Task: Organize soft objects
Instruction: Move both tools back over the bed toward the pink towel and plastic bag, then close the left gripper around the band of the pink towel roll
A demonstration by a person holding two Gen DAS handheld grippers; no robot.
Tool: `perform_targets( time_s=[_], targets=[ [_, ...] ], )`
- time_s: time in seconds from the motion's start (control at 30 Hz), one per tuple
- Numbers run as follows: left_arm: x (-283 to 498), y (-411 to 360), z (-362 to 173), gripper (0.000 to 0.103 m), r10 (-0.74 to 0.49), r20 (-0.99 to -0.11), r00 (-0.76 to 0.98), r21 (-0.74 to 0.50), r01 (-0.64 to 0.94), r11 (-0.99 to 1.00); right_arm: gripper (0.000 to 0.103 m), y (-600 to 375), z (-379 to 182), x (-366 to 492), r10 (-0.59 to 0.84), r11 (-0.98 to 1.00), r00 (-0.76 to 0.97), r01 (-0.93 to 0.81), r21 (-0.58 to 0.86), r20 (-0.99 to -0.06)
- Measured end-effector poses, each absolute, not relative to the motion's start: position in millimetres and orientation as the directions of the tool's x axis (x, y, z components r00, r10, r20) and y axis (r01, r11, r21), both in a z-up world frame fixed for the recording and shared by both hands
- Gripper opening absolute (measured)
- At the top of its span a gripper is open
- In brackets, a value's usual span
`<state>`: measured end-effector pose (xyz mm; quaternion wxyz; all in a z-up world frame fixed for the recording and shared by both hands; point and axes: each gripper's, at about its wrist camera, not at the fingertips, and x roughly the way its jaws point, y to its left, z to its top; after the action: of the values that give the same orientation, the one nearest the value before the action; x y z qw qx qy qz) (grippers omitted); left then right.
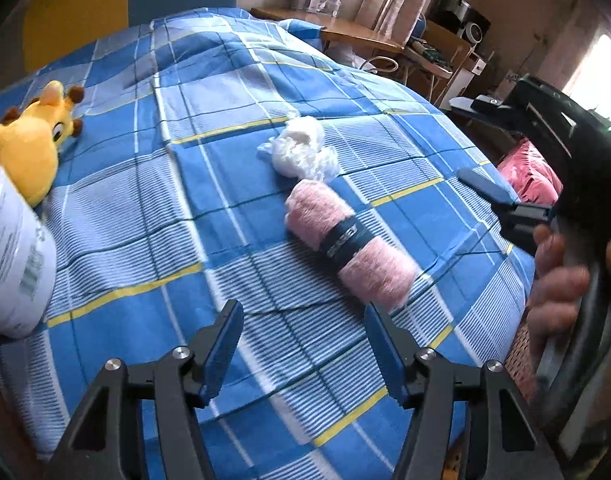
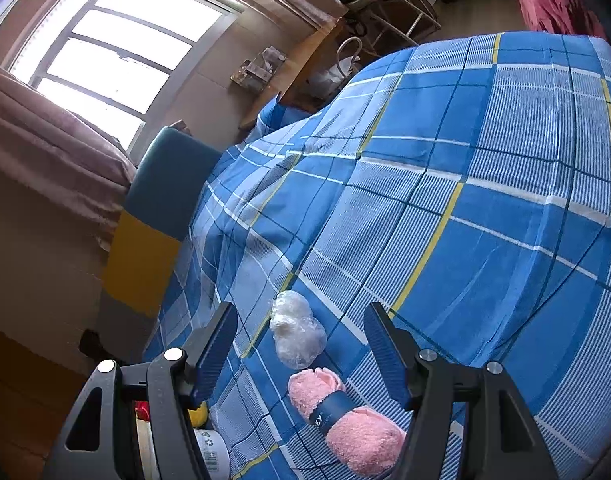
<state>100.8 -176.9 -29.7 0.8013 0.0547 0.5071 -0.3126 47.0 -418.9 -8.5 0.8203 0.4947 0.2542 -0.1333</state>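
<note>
A pink rolled towel (image 1: pixel 349 244) with a dark band lies on the blue checked bed sheet (image 1: pixel 209 92), just beyond my left gripper (image 1: pixel 303 344), which stands open and empty above the sheet. Behind the towel sits a white fluffy bundle in clear plastic (image 1: pixel 301 152). A yellow giraffe plush (image 1: pixel 33 140) lies at the far left against a white labelled container (image 1: pixel 13 264). My right gripper (image 1: pixel 477 148), held by a hand (image 1: pixel 557 292), hovers open at the bed's right edge. In the right wrist view that gripper (image 2: pixel 301 344) is open over the bundle (image 2: pixel 297 336) and the towel (image 2: pixel 345 420), touching neither.
A yellow and blue headboard (image 2: pixel 157 216) stands at one end of the bed, below a window (image 2: pixel 117 36). A wooden desk (image 1: pixel 345 28) with clutter and a wire-frame chair (image 2: pixel 389 4) stand beyond the bed. A red cloth (image 1: pixel 529 176) lies off the bed's right edge.
</note>
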Motion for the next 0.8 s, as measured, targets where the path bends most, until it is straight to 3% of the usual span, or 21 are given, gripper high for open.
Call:
perform_targets(
  time_s=[0.4,0.6,0.73,0.8],
  targets=[
    [137,-221,-47,0.060,-0.492,-0.853,0.175,-0.370,0.463,0.806,0.069,-416,-1,44,0.029,0.493,0.862,0.428,0.757,-0.506],
    [149,-248,-58,0.064,-0.473,-0.864,0.174,-0.363,0.435,0.824,0.069,-412,1,48,0.037,0.511,0.860,0.421,0.750,-0.508],
    [153,-259,-71,0.073,-0.417,-0.890,0.182,-0.312,0.421,0.851,0.069,-410,0,50,0.046,0.519,0.856,0.420,0.744,-0.515],
    [152,-262,-77,0.073,-0.392,-0.900,0.191,-0.283,0.428,0.858,0.069,-409,-1,50,0.045,0.519,0.852,0.426,0.741,-0.521]
  ],
)
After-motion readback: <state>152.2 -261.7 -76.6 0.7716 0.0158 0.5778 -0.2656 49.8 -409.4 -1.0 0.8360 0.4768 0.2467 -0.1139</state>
